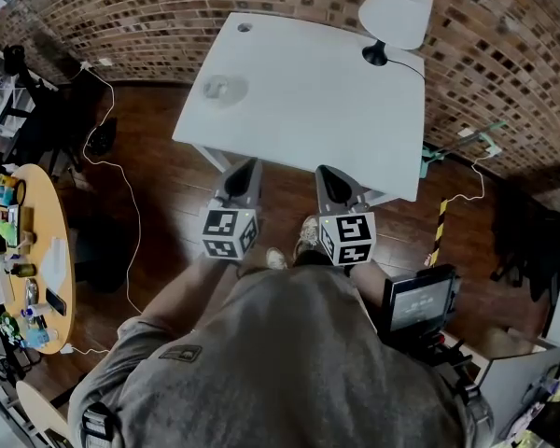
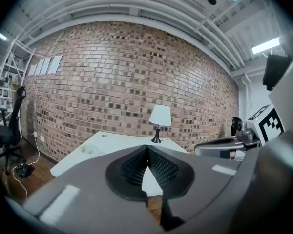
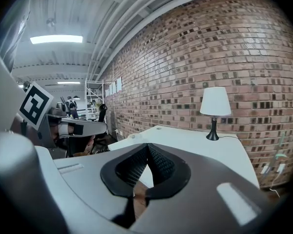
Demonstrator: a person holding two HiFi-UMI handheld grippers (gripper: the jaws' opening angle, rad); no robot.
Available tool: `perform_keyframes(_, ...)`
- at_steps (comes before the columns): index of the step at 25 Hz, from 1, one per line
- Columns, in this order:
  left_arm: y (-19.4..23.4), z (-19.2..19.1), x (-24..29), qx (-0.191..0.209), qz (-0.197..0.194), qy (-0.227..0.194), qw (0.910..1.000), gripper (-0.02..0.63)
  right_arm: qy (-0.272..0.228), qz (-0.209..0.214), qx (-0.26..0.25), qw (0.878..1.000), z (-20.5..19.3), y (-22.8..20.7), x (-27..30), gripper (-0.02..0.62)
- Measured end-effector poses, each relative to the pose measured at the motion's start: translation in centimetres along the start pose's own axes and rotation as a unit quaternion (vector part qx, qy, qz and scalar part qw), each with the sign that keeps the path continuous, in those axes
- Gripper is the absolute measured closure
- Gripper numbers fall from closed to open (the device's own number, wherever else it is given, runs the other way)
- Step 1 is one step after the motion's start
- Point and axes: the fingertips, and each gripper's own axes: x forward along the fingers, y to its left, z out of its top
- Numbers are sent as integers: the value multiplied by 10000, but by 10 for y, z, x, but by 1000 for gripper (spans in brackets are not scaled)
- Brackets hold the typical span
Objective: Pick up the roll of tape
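The roll of tape [image 1: 226,88] is a pale ring lying flat near the left edge of the white table [image 1: 317,110]. In the left gripper view the tape [image 2: 89,150] shows small on the table's near left part. Both grippers hang side by side over the wooden floor, short of the table's front edge and pointing at it. My left gripper [image 1: 246,166] is shut with nothing in it, its ribbed tips meeting [image 2: 147,148]. My right gripper [image 1: 326,171] is likewise shut and empty [image 3: 147,145]. Neither touches the tape.
A white-shaded lamp [image 1: 395,12] on a black stem stands at the table's far right corner, against the brick wall [image 1: 121,17]. A round wooden table [image 1: 47,250] crowded with several small items stands at the left. A white cable [image 1: 131,203] trails over the floor.
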Motion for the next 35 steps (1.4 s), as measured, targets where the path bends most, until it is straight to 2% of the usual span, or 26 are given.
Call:
perform_keyframes(8, 25, 14, 46, 59, 152, 48, 9999, 604, 8, 269, 14, 9996, 14, -18, 58, 581)
perform_keyframes(16, 49, 26, 99, 31, 528, 234, 9983, 604, 29, 634, 32, 9980, 32, -49, 116, 581)
perform_keyframes(24, 81, 27, 115, 39, 870, 335, 9956, 604, 213, 966, 103, 9950, 28, -45, 159, 581)
perform_keyframes(28, 107, 27, 124, -12, 903, 353, 9953, 604, 298, 958, 71, 9949, 28, -38, 182, 581)
perform_keyframes(35, 157, 26, 140, -27, 678, 488, 9965, 604, 479, 668, 87, 9966, 31, -22, 231, 581)
